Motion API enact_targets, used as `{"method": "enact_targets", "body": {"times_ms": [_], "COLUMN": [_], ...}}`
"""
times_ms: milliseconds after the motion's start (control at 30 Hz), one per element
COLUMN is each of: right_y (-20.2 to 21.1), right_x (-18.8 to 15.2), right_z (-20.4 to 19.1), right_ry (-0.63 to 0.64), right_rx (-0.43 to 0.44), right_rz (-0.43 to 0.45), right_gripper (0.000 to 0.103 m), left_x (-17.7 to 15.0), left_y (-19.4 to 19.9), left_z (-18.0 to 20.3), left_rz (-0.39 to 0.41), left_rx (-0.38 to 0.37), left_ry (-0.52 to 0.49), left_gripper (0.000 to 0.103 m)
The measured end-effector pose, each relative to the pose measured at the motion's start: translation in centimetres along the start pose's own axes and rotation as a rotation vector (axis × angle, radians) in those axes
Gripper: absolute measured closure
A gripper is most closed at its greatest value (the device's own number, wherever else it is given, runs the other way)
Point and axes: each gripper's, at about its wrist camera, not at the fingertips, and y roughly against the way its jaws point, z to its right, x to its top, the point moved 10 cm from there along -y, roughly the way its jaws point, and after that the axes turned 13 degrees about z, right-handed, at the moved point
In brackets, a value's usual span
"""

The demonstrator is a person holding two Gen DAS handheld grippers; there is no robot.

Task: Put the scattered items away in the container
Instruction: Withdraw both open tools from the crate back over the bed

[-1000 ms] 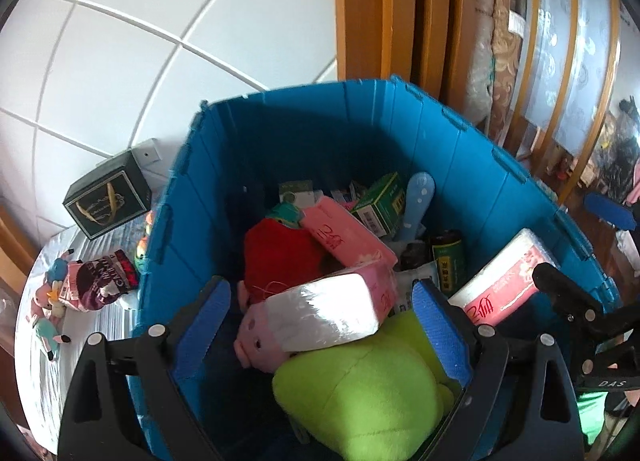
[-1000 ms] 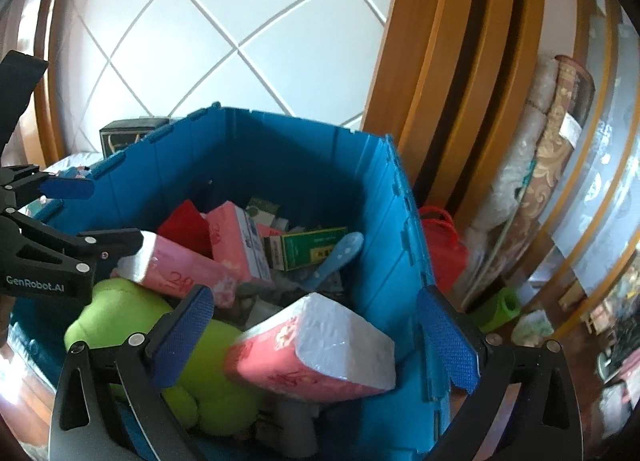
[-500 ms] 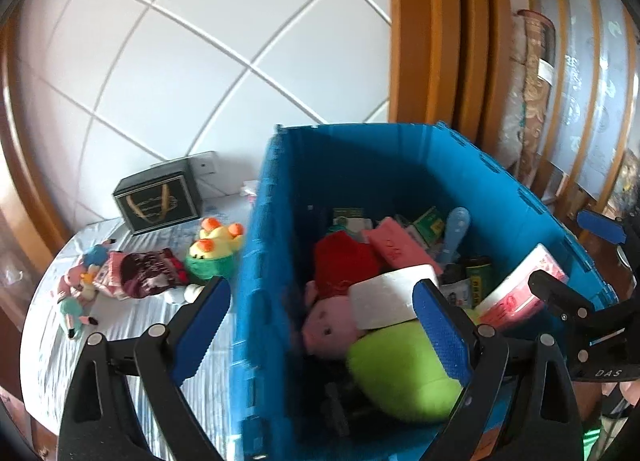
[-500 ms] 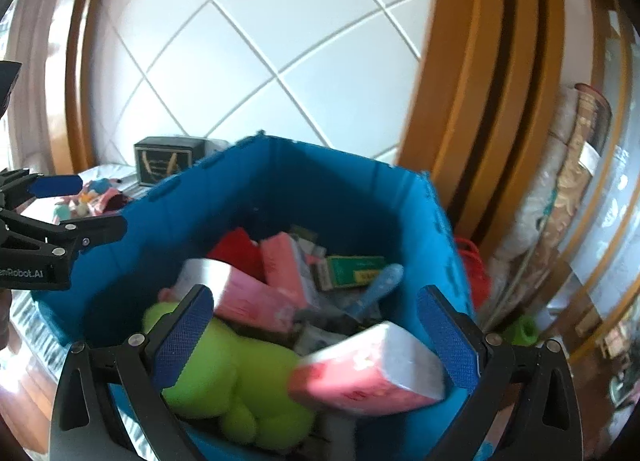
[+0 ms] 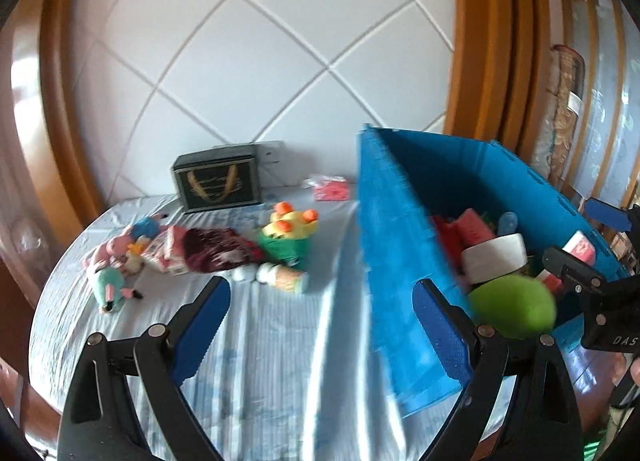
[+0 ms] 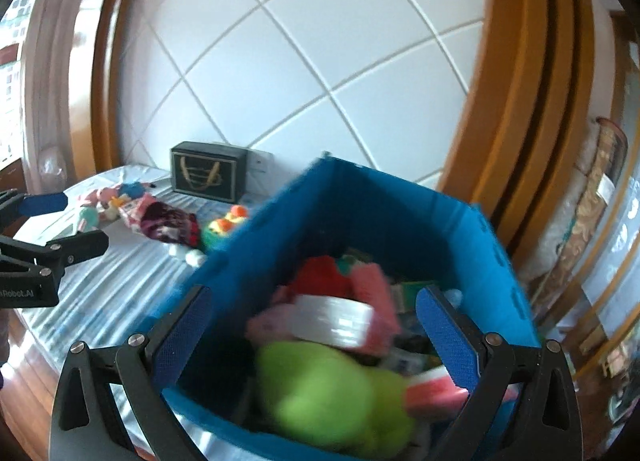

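With both claws spread wide and nothing held between their pads, the next pick is judged to be the step in hand. The left claw (image 5: 320, 321) hangs over the striped bed sheet (image 5: 280, 361), facing the loose items, while the right claw (image 6: 312, 333) hangs above the blue container (image 6: 400, 201), which stands at the right edge of the bed and is already well filled, a green plush (image 6: 332, 393) lying on top.

Left on the sheet are a yellow-and-green plush toy (image 5: 290, 237), a dark red fabric item (image 5: 216, 255) and a cluster of small pastel toys (image 5: 120, 261), all well apart from the container. The plush toy, being nearest, would best be taken first. Its soft body should be pinched at the middle, low enough that the sheet is not caught. Blur makes finer detail uncertain.
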Motion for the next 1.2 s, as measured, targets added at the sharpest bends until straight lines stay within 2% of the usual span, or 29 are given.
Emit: {"method": "enact_targets", "body": {"times_ms": [267,533,767,1033,1200], "right_y": [-0.2,-1.2,-4.2,-9.9,-12.9], "right_x": [2.2,2.5,3.3,3.9,3.7], "right_z": [-13.3,-24.2,-29.1,-31.0,-32.2], "right_ry": [0.026,0.052,0.082,0.049,0.062], "right_rx": [0.042,0.130,0.208,0.290,0.310], "right_rz": [0.003,-0.029,-0.026,-0.033,-0.050], "right_gripper": [0.000,0.000,0.000,0.000,0.000], "left_x": [-3.7,-6.4,-6.8,-6.2,-6.3], "left_y": [3.4,5.6,4.9,2.1,0.2], "left_z": [-13.5,-22.4,-27.6,-31.5,-32.9], "left_rz": [-0.013,-0.048,-0.049,-0.067,-0.091], "left_rx": [0.069,0.144,0.225,0.323,0.345], "left_ry": [0.037,0.089,0.146,0.158,0.149], "left_gripper": [0.009,0.009,0.009,0.009,0.009]}}
